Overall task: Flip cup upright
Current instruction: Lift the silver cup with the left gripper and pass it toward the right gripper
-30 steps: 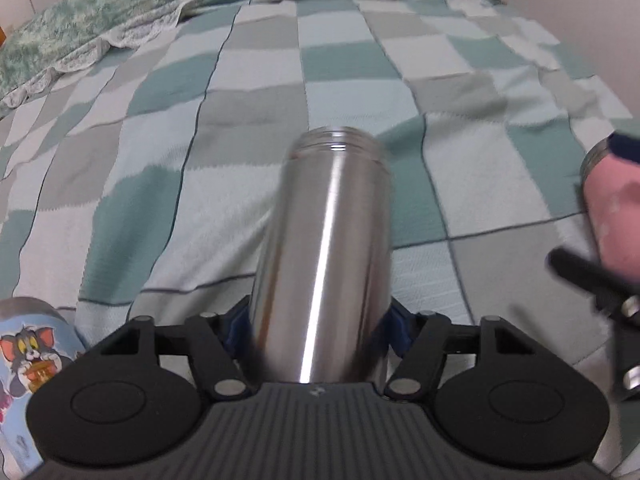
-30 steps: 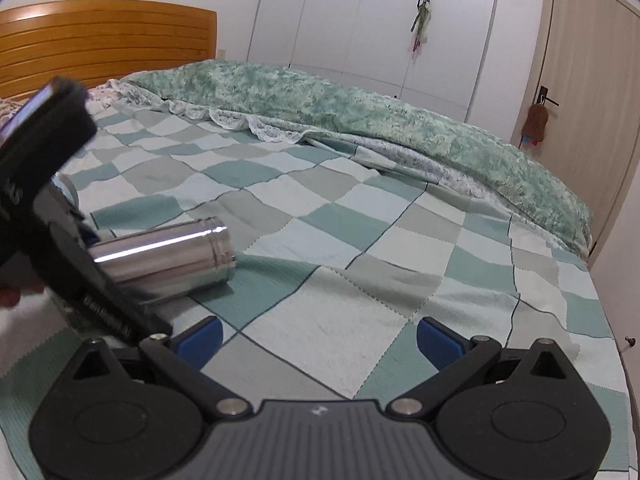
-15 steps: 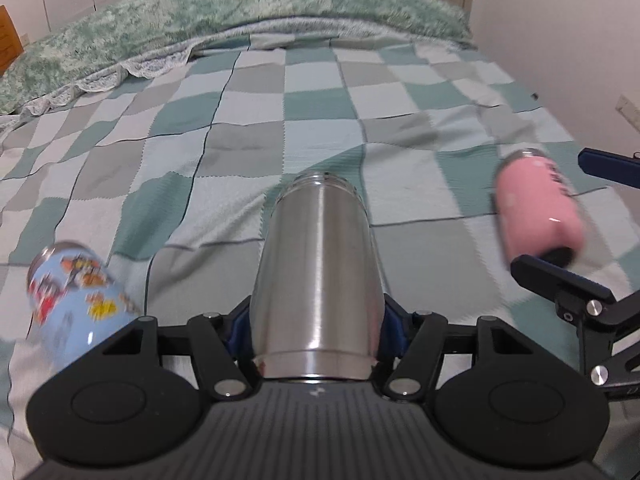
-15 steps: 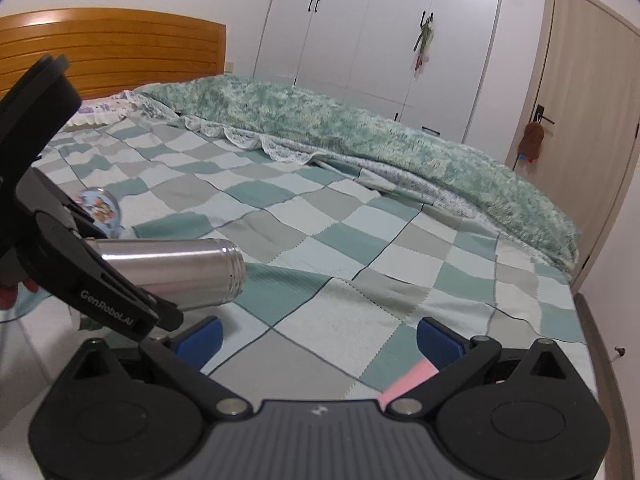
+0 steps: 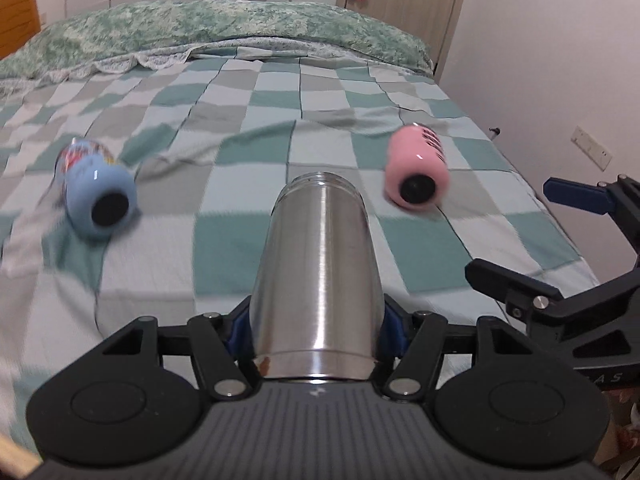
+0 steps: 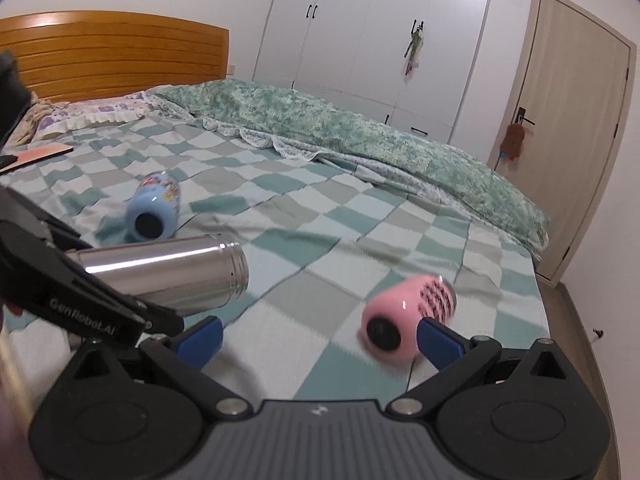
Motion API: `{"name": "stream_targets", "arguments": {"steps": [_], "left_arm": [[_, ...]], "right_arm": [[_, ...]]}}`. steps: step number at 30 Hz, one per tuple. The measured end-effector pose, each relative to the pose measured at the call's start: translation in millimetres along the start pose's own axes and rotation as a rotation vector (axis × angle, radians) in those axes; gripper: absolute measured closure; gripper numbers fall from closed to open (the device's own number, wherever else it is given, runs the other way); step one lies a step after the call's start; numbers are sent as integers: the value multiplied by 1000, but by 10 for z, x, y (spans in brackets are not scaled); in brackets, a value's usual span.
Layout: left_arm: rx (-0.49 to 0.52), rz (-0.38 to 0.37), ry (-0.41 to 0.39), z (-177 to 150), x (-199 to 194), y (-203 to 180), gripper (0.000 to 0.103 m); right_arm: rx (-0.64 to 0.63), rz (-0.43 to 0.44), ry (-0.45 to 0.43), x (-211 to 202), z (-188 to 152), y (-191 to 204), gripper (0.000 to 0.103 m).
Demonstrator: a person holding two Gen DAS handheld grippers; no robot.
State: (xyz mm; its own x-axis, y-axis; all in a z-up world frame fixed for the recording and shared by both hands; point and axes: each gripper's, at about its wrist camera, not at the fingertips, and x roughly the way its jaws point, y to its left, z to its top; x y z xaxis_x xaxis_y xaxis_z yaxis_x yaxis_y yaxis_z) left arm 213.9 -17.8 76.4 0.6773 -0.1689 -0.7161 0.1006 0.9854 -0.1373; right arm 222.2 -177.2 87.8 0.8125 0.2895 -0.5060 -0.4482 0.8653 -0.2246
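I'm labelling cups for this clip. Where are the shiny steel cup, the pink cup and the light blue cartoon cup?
Shiny steel cup [image 5: 320, 276]: left wrist view, mid-body.
Pink cup [image 6: 394, 322]: right wrist view, side near base.
Light blue cartoon cup [image 6: 154, 204]: right wrist view, side wall.

Silver cup, pink cup, blue cartoon-printed cup, teal-grey checked blanket.

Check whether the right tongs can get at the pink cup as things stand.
Probably yes. The right tongs are open and empty, and the pink cup lies on its side just ahead, beside the right finger, with nothing between.
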Motion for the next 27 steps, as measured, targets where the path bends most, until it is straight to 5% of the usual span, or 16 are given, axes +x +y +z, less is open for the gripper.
{"name": "stream_targets", "arguments": {"steps": [8, 17, 18, 20, 22, 27], "left_arm": [[-141, 37, -15, -513, -24, -168, 40], [-178, 46, -12, -869, 174, -261, 38], [-181, 24, -15, -873, 160, -243, 35], [-174, -34, -9, -852, 112, -222, 8], [-146, 10, -24, -828, 18, -222, 0], [-111, 8, -57, -774, -230, -34, 0]], "right_arm": [[40, -7, 39, -366, -442, 55, 0], [79, -10, 72, -487, -704, 46, 0], [80, -12, 74, -491, -704, 52, 0], [84, -14, 73, -512, -694, 61, 0], [94, -16, 64, -553, -655, 60, 0], [99, -17, 27, -688, -488, 101, 0]]}}
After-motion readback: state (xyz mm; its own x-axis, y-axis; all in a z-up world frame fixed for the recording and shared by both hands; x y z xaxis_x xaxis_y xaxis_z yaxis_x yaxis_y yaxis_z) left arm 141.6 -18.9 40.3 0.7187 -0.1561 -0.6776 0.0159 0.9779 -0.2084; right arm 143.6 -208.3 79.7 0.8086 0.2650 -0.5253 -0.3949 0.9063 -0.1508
